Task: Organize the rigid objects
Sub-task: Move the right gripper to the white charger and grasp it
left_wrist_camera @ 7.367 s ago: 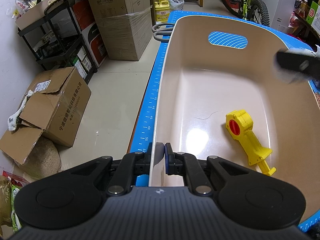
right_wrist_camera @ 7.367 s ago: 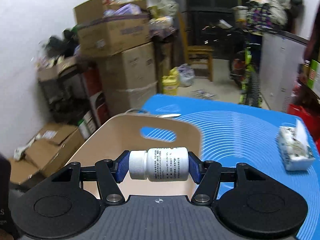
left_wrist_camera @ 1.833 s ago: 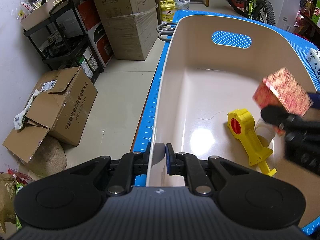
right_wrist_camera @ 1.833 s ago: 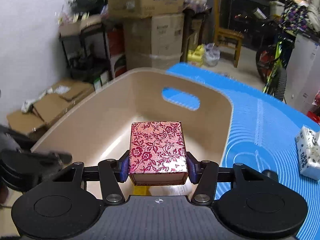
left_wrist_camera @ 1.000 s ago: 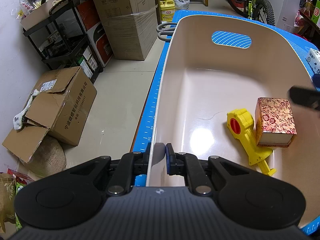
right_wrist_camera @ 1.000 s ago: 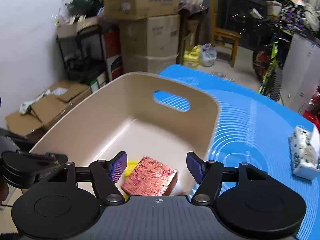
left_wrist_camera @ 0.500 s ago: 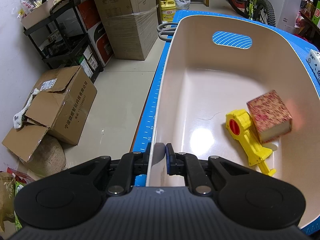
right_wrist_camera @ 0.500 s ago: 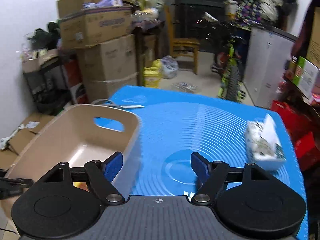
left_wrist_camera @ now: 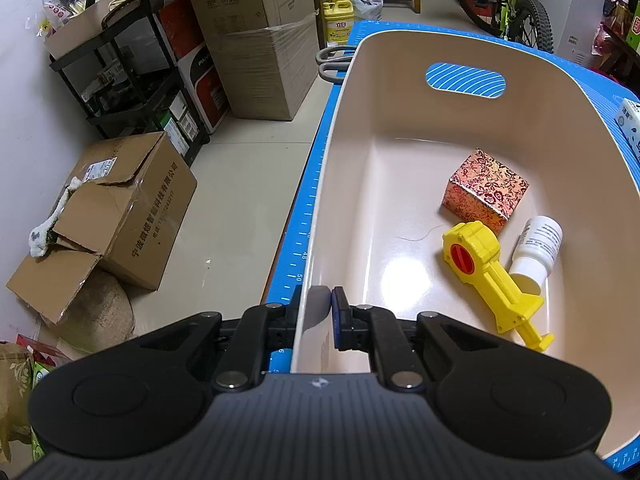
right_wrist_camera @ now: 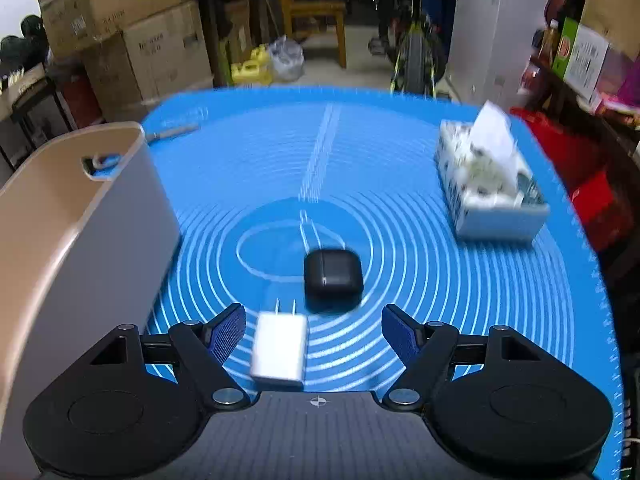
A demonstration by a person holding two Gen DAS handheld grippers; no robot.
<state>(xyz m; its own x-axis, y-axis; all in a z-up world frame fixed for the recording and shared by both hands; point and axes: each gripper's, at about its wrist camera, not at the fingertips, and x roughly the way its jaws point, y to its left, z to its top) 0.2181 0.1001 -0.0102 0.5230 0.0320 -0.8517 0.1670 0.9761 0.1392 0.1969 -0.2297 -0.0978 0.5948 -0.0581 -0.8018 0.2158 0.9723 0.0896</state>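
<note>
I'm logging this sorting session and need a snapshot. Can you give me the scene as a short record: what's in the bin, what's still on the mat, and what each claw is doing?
bin: beige, on blue mat
in bin: red patterned box; yellow tool; white bottle, lying down
on mat: white charger; black case; tissue box
left claw: shut on bin rim
right claw: open, empty, charger between its fingers

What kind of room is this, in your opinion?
Probably a home storage room or garage: stacked cardboard boxes, a bicycle parked behind, and a cluttered metal shelf beside the blue-matted table.
</note>
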